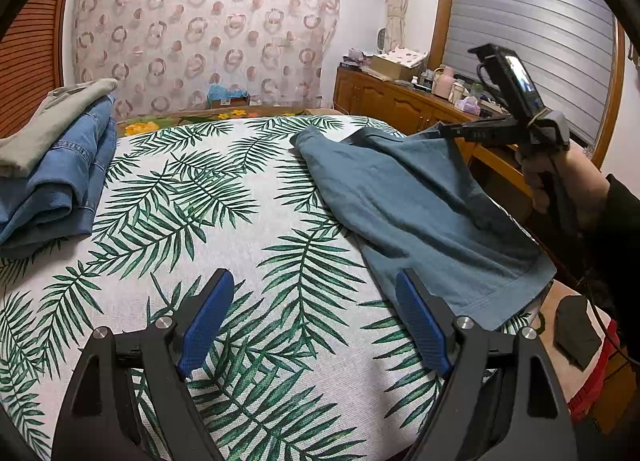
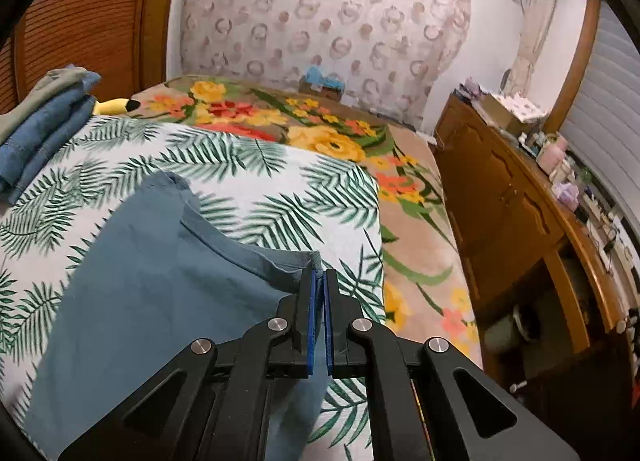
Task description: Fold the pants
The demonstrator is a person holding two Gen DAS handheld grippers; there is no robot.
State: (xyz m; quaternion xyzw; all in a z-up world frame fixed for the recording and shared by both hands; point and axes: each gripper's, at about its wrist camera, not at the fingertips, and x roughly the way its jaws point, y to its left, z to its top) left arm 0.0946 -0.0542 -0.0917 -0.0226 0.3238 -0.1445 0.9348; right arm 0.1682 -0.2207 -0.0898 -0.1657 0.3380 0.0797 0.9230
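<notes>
Teal-blue pants (image 1: pixel 416 201) lie along the right side of a bed with a palm-leaf cover (image 1: pixel 224 221). My right gripper (image 2: pixel 319 275) is shut on an edge of the pants (image 2: pixel 152 281) and lifts that edge off the bed; it also shows in the left wrist view (image 1: pixel 444 132), held in a hand. My left gripper (image 1: pixel 314 285) is open and empty, just above the cover, with its right finger (image 1: pixel 420 321) beside the pants' hem.
A stack of folded clothes, denim (image 1: pixel 60 181) under a grey-green piece (image 1: pixel 48 117), sits at the bed's left. A floral blanket (image 2: pixel 320 133) lies beyond the cover. A cluttered wooden cabinet (image 2: pixel 512 197) runs along the right of the bed.
</notes>
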